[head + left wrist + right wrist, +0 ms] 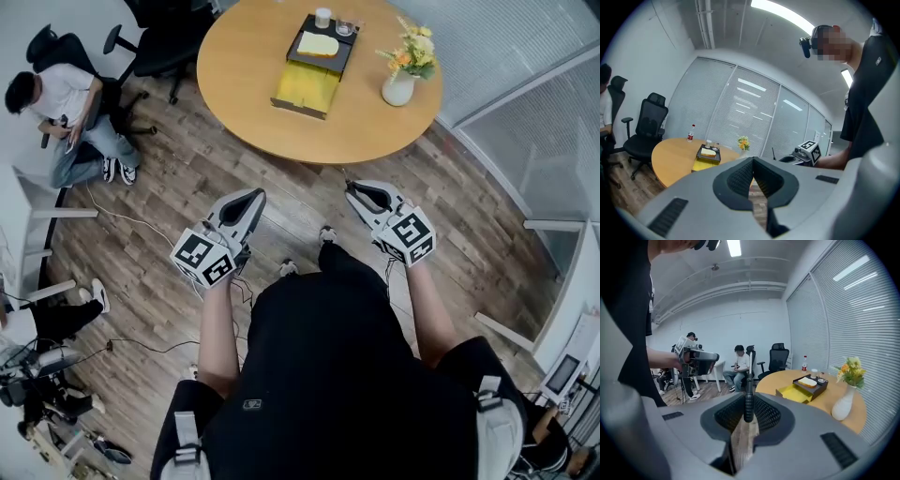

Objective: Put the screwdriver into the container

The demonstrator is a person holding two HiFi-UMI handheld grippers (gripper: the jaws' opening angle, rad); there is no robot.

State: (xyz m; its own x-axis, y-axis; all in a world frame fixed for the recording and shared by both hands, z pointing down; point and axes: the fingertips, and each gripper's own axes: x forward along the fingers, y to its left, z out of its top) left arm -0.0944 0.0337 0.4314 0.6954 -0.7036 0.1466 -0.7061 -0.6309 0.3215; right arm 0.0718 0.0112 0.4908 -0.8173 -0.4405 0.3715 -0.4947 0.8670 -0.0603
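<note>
A screwdriver with a black handle and a thin metal shaft stands upright between the jaws of my right gripper, which is shut on it. The container, a yellow open box under a black tray, sits on the round wooden table ahead of both grippers. It also shows as the yellow box in the right gripper view and the yellow box in the left one. My left gripper is shut with nothing in it. My right gripper hangs over the floor, short of the table.
A white vase of flowers stands at the table's right edge, and glasses at the far side. A seated person and office chairs are at the left. Glass walls with blinds run along the right.
</note>
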